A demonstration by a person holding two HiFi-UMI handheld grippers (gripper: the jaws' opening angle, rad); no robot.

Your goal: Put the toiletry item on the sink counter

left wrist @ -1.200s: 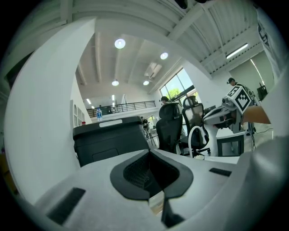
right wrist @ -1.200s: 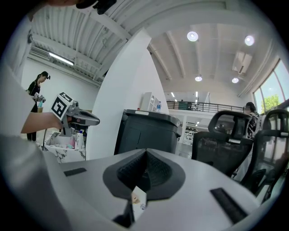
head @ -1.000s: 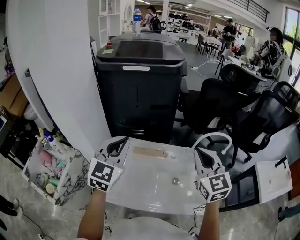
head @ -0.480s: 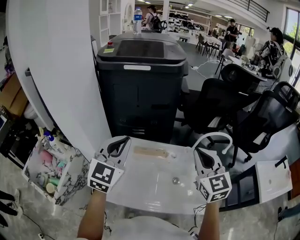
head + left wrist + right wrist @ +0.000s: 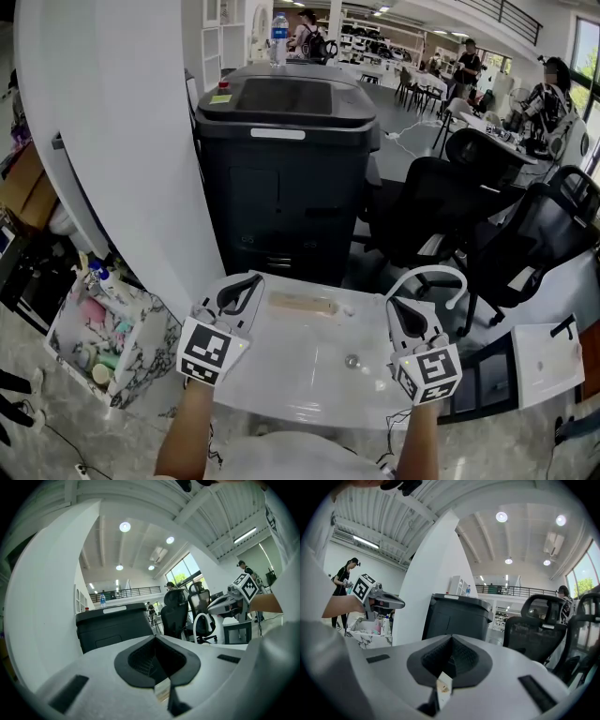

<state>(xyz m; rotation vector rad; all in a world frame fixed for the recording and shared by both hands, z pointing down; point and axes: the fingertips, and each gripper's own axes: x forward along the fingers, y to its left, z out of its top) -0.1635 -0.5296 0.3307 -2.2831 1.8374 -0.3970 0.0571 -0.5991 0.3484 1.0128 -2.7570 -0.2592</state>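
So both grippers were parked low over the white sink counter (image 5: 281,380), one on each side of the basin, with the drain (image 5: 352,360) sitting between them, closer to the right one. The left gripper (image 5: 247,282) had its jaws pressed fully together with nothing in them. Same deal with the right gripper (image 5: 397,304): jaws closed tip to tip, nothing held. The curved white faucet (image 5: 427,274) arched just past the right gripper's tips.

The toiletries (image 5: 94,317) were all in a marble-patterned basket (image 5: 142,361) down on the floor to the left of the sink, close to the left gripper but not touching it. A spray bottle (image 5: 101,278) with a blue top poked out at the basket's far end. Couldn't make out the other items, just pink and teal shapes.

On the far edge of the counter lay a flat beige thing (image 5: 302,304); honestly couldn't tell what it was.

Beyond the sink stood a big black machine (image 5: 281,178) with a water bottle (image 5: 278,33) on top, and black office chairs (image 5: 427,206) off to the right.
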